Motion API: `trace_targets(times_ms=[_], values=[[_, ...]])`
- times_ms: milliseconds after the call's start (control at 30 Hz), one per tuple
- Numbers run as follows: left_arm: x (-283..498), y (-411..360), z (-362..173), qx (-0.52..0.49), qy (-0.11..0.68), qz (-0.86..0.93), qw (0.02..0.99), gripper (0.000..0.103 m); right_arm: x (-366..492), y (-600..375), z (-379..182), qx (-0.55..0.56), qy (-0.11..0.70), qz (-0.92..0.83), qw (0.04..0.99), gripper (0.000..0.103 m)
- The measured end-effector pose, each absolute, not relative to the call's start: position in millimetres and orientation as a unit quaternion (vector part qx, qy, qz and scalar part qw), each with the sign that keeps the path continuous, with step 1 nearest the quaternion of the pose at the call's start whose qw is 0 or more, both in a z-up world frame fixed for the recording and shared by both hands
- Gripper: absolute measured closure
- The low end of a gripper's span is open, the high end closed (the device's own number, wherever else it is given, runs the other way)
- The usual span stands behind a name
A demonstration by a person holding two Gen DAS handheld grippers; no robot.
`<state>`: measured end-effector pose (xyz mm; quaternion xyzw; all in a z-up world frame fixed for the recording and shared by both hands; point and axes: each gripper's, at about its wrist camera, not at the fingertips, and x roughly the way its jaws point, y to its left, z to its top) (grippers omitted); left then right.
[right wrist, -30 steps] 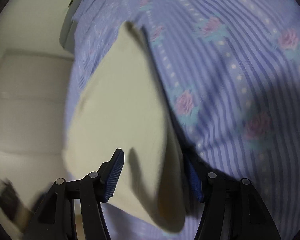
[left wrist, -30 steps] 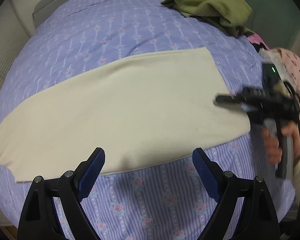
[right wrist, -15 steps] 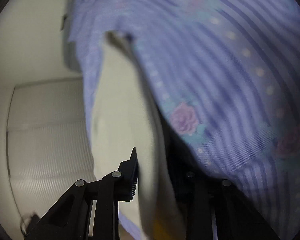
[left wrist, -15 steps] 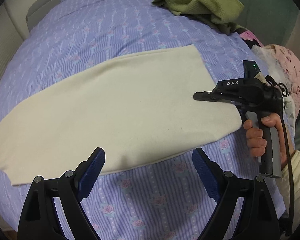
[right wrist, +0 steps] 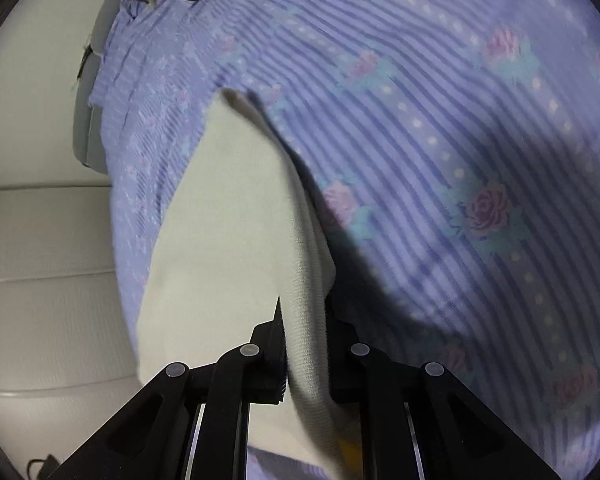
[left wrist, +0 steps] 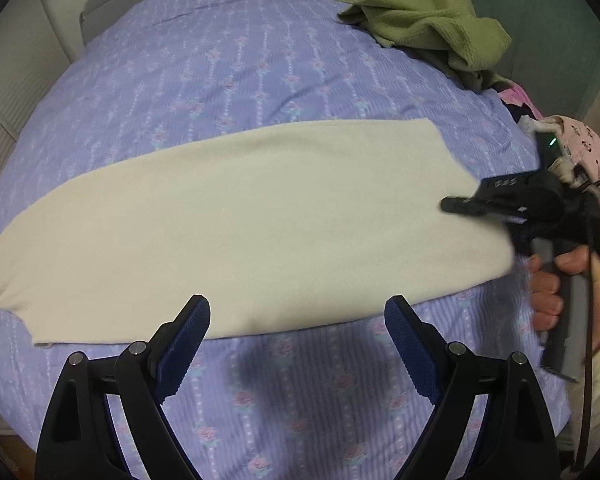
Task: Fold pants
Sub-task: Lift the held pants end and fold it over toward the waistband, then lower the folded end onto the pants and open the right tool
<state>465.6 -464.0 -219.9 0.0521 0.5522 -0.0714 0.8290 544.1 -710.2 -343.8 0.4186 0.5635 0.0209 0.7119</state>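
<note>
1. Change: a second ago the right gripper [right wrist: 304, 344] stood with its jaws apart around the right-end edge of the cream, soft-knit pants [left wrist: 240, 224]. Now the jaws are closing and pinch that edge, with a ribbed band of the cloth between them.
2. The pinched edge looks raised a little off the lilac striped, rose-print bedsheet [left wrist: 228, 60]; a dark shadow lies under it in the right wrist view.
3. Left gripper [left wrist: 298, 344]: jaws wide apart, nothing between the blue pads, over bare sheet just short of the near long edge of the pants. No change in its opening from a second ago.
4. Reading: one end is secured. Likely next step is to carry that end over toward the left end to halve the length. The left gripper has no hold yet.
5. Pants: lying flat across the middle of the bed as one long, smooth strip, apparently already doubled leg on leg, tapering to the left. No wrinkles visible.
6. Olive-green crumpled garment [left wrist: 424, 20] sits well apart at the far right corner.
</note>
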Motion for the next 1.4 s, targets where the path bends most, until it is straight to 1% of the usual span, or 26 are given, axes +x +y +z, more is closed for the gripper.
trace_targets(times_ms=[133, 267, 367, 467, 567, 700, 800, 1000, 1200, 1333, 1400], values=[[461, -430, -207, 0.024, 0.552, -0.049, 0.832, 0.013, 563, -692, -274, 0.312, 0.552, 0.021, 0.773, 0.089], [440, -376, -190, 0.006, 0.546, -0.035, 0.837, 0.013, 574, -632, -194, 0.214, 0.527, 0.045, 0.822, 0.089], [423, -329, -179, -0.004, 0.542, -0.021, 0.84, 0.013, 573, -583, -150, 0.141, 0.514, 0.067, 0.843, 0.089], [406, -273, -172, -0.026, 0.541, -0.014, 0.84, 0.013, 573, -531, -126, 0.078, 0.513, 0.083, 0.851, 0.089], [393, -210, -164, -0.047, 0.539, -0.01, 0.841, 0.013, 576, -459, -108, 0.02, 0.517, 0.101, 0.85, 0.089], [384, -144, -163, -0.035, 0.534, -0.002, 0.845, 0.013, 583, -350, -119, -0.048, 0.542, 0.119, 0.831, 0.089], [380, -96, -170, -0.027, 0.538, 0.001, 0.842, 0.013, 594, -278, -142, -0.089, 0.566, 0.12, 0.811, 0.089], [384, -12, -192, -0.036, 0.552, -0.004, 0.833, 0.013, 605, -160, -211, -0.142, 0.628, 0.105, 0.758, 0.089], [392, 48, -221, -0.039, 0.572, 0.004, 0.819, 0.013, 600, -90, -297, -0.234, 0.673, 0.061, 0.699, 0.088], [388, 71, -231, -0.056, 0.58, 0.015, 0.813, 0.013, 590, -70, -308, -0.27, 0.669, 0.043, 0.691, 0.087], [387, 75, -234, -0.068, 0.584, 0.014, 0.809, 0.013, 587, -67, -309, -0.269, 0.674, 0.042, 0.687, 0.085]])
